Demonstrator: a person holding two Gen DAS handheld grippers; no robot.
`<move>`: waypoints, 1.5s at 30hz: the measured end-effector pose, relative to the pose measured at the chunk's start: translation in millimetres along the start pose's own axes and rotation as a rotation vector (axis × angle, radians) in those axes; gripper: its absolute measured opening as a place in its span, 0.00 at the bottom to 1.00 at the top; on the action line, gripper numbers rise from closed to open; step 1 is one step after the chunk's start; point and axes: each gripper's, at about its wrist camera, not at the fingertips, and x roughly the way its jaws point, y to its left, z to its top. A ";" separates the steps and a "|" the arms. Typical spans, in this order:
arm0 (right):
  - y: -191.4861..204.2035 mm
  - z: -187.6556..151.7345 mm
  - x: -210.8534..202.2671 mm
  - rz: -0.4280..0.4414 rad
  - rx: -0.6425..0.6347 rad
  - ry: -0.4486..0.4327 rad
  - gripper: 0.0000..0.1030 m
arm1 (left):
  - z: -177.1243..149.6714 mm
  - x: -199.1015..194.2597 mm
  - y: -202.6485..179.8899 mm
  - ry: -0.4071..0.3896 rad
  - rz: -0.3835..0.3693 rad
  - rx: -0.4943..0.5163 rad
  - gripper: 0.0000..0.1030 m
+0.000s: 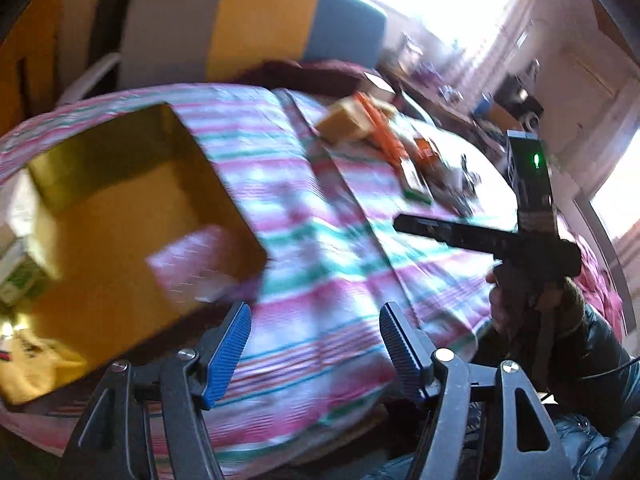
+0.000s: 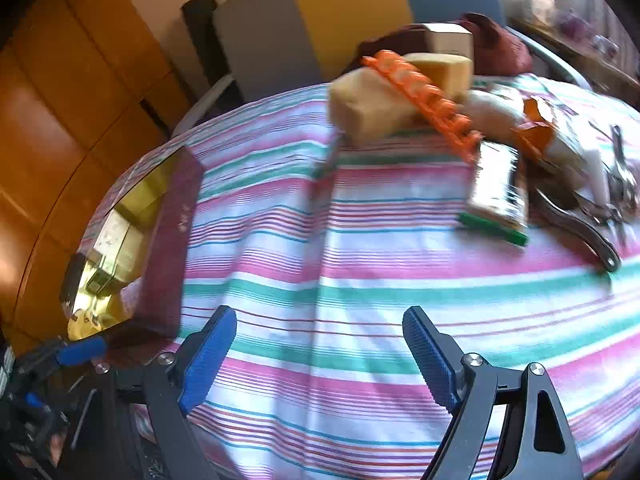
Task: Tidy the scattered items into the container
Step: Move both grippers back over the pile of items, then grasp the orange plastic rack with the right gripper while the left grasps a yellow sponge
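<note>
Both empty: left tool (image 1: 315, 350) and right tool (image 2: 320, 354) wide apart above striped cloth (image 2: 360, 264).

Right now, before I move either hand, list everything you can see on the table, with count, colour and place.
container: one, dark red outside, gold inside, left end of the table
striped cloth: one, pink, green and white, covering the table
sponges: two, yellow, far side, in the pile
orange strip: one, lying across the sponges
green-edged packet: one, shiny, right of centre
pliers: one, metal, right edge
torn orange wrapper: one, behind the packet
left gripper: blue jaws open, empty, beside the container
right gripper: blue jaws open, empty, over bare cloth
</note>
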 end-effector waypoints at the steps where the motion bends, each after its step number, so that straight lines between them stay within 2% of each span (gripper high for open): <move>1: -5.4 -1.0 -1.9 -0.004 0.010 -0.004 0.83 | -0.1 5.4 -6.6 0.013 -0.006 0.017 0.66; 8: -36.1 -5.6 -8.6 -0.017 0.071 -0.011 0.83 | 3.7 67.2 -44.8 0.167 0.019 0.162 0.66; 13: -57.0 5.4 -10.0 0.050 0.143 -0.015 0.83 | -0.6 89.3 -53.6 0.209 0.034 0.210 0.66; 16: -62.3 22.9 -11.7 0.065 0.145 -0.033 0.83 | -2.9 91.0 -54.4 0.198 0.036 0.227 0.67; 22: -57.2 74.3 -8.6 0.010 0.024 -0.059 0.83 | -3.1 93.1 -47.0 0.185 -0.037 0.183 0.80; 26: -59.7 113.2 -4.4 -0.006 -0.050 -0.059 0.83 | -3.1 93.8 -46.5 0.174 -0.056 0.172 0.83; 28: -61.9 128.8 1.4 -0.004 -0.091 -0.050 0.83 | -2.3 94.4 -47.1 0.177 -0.069 0.170 0.86; 31: -66.0 148.3 20.0 0.003 -0.162 0.010 0.83 | -0.5 97.4 -47.9 0.187 -0.092 0.170 0.94; 34: -70.9 158.5 38.2 -0.005 -0.219 0.055 0.79 | -1.5 100.6 -51.3 0.188 -0.097 0.175 1.00; 40: -82.2 168.5 63.5 0.018 -0.271 0.109 0.77 | -4.7 104.9 -63.1 0.179 -0.026 0.250 1.00; 45: -86.7 175.4 76.6 0.071 -0.280 0.131 0.77 | -1.7 105.7 -62.4 0.179 -0.020 0.249 1.00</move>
